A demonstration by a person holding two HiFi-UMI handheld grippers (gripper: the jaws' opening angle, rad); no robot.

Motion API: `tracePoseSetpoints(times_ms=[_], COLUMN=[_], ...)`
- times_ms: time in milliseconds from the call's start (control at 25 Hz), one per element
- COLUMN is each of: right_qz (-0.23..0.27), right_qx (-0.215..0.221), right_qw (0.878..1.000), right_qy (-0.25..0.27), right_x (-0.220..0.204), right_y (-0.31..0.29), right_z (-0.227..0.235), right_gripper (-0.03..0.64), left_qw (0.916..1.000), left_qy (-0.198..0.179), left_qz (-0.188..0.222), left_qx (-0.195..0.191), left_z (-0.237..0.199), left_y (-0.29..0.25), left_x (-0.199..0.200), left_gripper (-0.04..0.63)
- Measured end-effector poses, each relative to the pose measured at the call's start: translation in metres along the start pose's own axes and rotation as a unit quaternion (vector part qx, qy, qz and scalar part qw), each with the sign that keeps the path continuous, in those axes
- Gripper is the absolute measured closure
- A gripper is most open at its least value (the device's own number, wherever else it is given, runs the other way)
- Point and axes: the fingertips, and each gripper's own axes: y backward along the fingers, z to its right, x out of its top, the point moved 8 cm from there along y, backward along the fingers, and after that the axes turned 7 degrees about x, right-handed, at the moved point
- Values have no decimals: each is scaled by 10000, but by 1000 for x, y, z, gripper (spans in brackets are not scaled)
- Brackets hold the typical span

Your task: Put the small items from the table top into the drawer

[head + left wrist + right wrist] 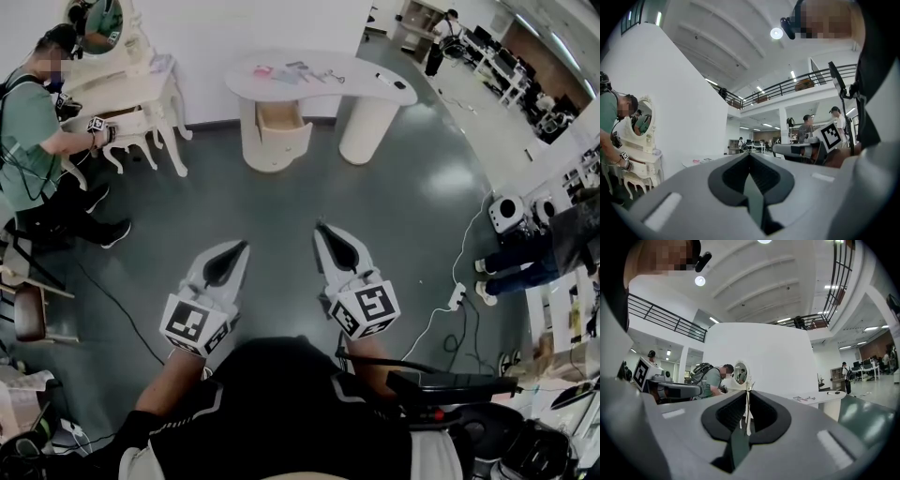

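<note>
On left gripper [240, 247], right gripper [322, 230]: markers [190, 323]

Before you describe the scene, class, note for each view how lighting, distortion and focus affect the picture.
Head view: strong wide-angle bending of the room, pale glare patches on the glossy floor. Left gripper view: dark round vignette, a bright ceiling lamp, the left gripper soft from closeness. Right gripper view: same vignette, the right gripper soft, the background sharper.

Count, your view: 2 grippers, L gripper [239, 247] + R gripper [323, 230]. 1 curved table [366, 86], 1 open drawer [279, 117]. Small items [300, 70] on top: several, too small for an exact no. 1 dressing table [141, 94] w/ 1 mirror [94, 19]; 1 person [28, 122] there.
</note>
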Motion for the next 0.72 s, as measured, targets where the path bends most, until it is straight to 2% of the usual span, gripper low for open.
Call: tracePoseSetpoints(times_ms=[360, 720], right_qz=[59, -39], right_qx=[-32, -136], right_qw=[9997, 9998], right_qy=[225, 116], right_x=[4, 0], right_y=[-16, -30], right_z=[-37, -74], right_gripper=[588, 588], left_qw=[9999, 9998], left_qy=[-8, 146], left_qz=[-19, 48], left_qx=[-102, -124], left_z=[-28, -62], left_y=[28, 52], left_x=[-4, -7], left_gripper=[595, 595])
